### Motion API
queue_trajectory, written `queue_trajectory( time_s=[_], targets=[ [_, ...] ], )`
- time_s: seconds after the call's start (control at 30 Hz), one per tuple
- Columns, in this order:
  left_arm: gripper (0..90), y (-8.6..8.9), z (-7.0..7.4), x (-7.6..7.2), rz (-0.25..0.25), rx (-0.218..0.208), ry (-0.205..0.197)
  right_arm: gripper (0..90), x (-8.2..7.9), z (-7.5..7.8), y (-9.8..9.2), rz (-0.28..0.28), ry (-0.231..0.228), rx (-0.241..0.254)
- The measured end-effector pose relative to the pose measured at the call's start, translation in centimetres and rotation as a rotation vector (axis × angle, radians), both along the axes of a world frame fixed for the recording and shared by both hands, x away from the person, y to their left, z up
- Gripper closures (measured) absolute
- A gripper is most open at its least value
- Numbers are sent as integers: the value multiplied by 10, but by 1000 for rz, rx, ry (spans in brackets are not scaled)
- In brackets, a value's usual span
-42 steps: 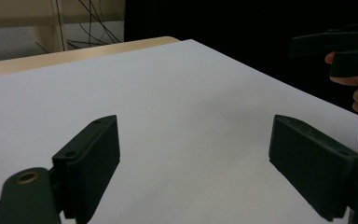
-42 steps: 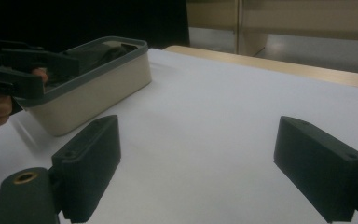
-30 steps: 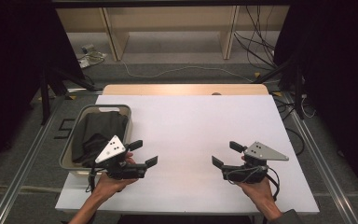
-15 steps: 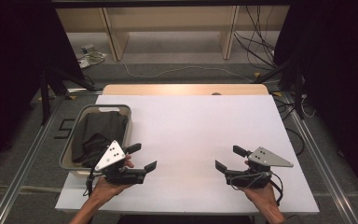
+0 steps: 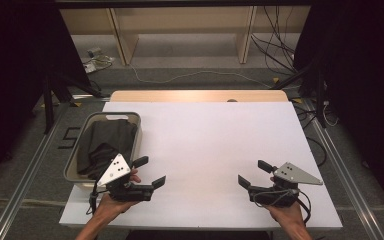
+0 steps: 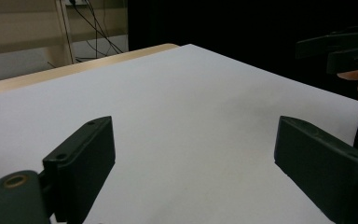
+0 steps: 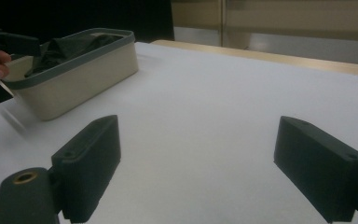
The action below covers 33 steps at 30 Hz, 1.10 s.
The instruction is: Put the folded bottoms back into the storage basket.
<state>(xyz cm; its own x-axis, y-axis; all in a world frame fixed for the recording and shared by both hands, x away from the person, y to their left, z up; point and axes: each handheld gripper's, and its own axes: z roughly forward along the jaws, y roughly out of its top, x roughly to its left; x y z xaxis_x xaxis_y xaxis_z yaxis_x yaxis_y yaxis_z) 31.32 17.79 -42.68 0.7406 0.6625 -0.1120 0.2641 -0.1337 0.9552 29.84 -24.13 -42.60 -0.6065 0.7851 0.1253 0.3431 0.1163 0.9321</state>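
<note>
Table: a white-topped rectangular table (image 5: pixel 205 150) with a pale wooden strip along its far edge is carrying everything listed here.

Bin: a beige rectangular plastic bin with a grey rim (image 5: pixel 136 131) is standing on the left part of the table, near the left edge; the right gripper view is showing it (image 7: pixel 88 74) far off to the left of that gripper's own jaws.

Cloth: a dark, crumpled cloth (image 5: pixel 105 145) is lying inside the bin, filling most of it and rising to about rim height (image 7: pixel 70 46).

Left gripper: a black two-jaw hand-held gripper with a grey three-cornered plate on top (image 5: pixel 150 171) is hovering at the near left of the table, just beside the bin's near right corner and pointing toward the table's middle. Its jaws are standing wide apart with bare white table between them (image 6: pixel 193 154). The cloth is lying behind and to the left of these jaws, apart from them.

Right gripper: a matching black gripper with a grey plate (image 5: pixel 254 173) is being held at the near right of the table, pointing left toward the other gripper. Its jaws are standing wide apart over bare table (image 7: pixel 198 158). The bin and cloth are lying well apart from them, across the table.

Hands: the left hand (image 5: pixel 111 204) and the right hand (image 5: pixel 286 214) are coming in from the near edge, each gripping its tool from behind.
</note>
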Motion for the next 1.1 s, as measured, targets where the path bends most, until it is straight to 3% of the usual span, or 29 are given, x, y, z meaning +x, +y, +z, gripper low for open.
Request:
queue_trajectory(
  time_s=[0.33,0.6,1.1],
  targets=[
    [118,5,-2,-2,23,-28,14,153,-4,0,-3,-4,8,-12],
    [116,1,-3,-2,10,-6,11,152,-4,1,-3,-15,-9,-10],
    [114,3,-3,1,19,-17,15,152,-4,2,-3,-21,-8,-2]
  ],
)
